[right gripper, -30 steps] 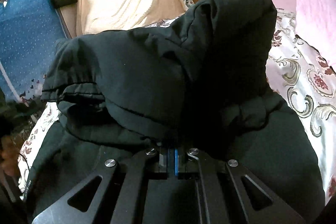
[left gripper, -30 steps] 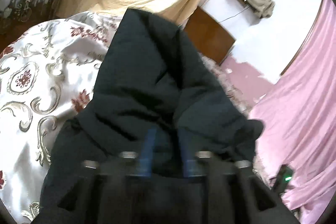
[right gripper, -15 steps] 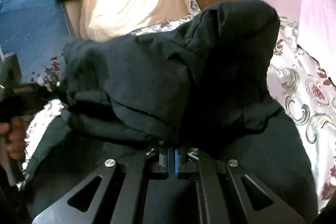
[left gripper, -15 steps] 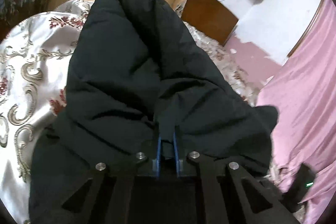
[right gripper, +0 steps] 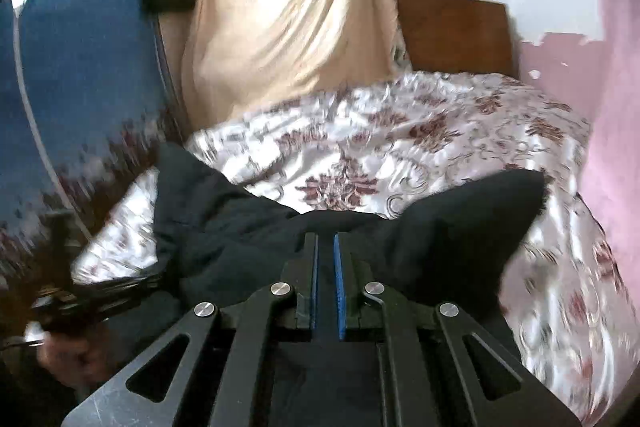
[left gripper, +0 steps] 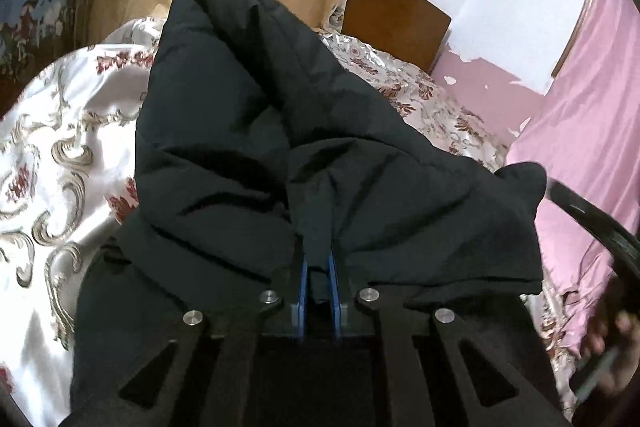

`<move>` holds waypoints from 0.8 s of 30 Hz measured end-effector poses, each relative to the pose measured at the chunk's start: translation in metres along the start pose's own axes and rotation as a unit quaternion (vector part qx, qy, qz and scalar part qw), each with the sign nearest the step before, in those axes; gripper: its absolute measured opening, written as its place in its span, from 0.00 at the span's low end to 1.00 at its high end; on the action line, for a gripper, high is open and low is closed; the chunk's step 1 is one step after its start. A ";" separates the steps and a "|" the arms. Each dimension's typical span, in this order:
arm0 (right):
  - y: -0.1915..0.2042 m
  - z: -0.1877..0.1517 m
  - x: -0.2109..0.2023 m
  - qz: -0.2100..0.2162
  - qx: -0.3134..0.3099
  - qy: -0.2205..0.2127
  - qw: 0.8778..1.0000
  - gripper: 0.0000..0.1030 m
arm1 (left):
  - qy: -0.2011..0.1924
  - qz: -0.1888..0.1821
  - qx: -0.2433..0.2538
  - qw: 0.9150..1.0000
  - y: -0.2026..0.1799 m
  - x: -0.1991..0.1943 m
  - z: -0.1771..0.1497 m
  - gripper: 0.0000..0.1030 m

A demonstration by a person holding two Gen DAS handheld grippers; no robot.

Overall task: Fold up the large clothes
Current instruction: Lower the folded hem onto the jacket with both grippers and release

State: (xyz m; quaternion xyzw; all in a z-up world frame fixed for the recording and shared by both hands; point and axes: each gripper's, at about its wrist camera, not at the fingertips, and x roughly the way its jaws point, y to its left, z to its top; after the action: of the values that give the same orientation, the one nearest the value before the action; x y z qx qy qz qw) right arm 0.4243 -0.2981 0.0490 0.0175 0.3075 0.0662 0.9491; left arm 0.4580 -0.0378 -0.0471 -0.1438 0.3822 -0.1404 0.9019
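Note:
A large black padded jacket [left gripper: 260, 131] is bunched and lifted over the patterned bed. My left gripper [left gripper: 318, 267] is shut on a fold of the jacket, with fabric pinched between its blue pads. In the right wrist view the jacket [right gripper: 224, 227] hangs low below the lens. My right gripper [right gripper: 325, 247] is nearly closed on the jacket's edge, which passes between its blue pads; its fingertips stick out above the cloth.
The bed has a white satin cover [right gripper: 400, 143] with maroon floral print. A cream sheet [right gripper: 288, 19] and wooden headboard [right gripper: 456, 35] stand behind. A pink curtain [left gripper: 592, 131] hangs at the right. A blue patterned cloth [right gripper: 80, 67] is at the left. A hand [left gripper: 612, 347] shows at the right edge.
My left gripper closed on the jacket a second ago and has kept it raised. My right gripper swung, so the jacket now lies below it and the bed cover shows.

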 end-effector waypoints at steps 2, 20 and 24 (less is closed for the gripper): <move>0.004 -0.003 0.038 -0.029 -0.022 0.036 0.999 0.07 | 0.000 0.007 0.013 1.000 -0.004 -0.002 0.003 0.12; -0.011 -0.003 0.121 -0.030 -0.076 0.019 0.996 0.10 | -0.007 0.056 0.109 0.992 -0.042 0.088 0.094 0.36; -0.017 0.002 0.164 -0.034 -0.086 0.048 0.995 0.10 | -0.007 0.067 0.118 0.991 -0.037 0.119 0.089 0.37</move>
State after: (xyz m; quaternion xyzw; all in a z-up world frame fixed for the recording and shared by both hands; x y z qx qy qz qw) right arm 0.5588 -0.2925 -0.0455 -0.0777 0.3461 0.0603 0.9330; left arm 0.5970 -0.1012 -0.0513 -0.0118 0.3656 -0.1226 0.9226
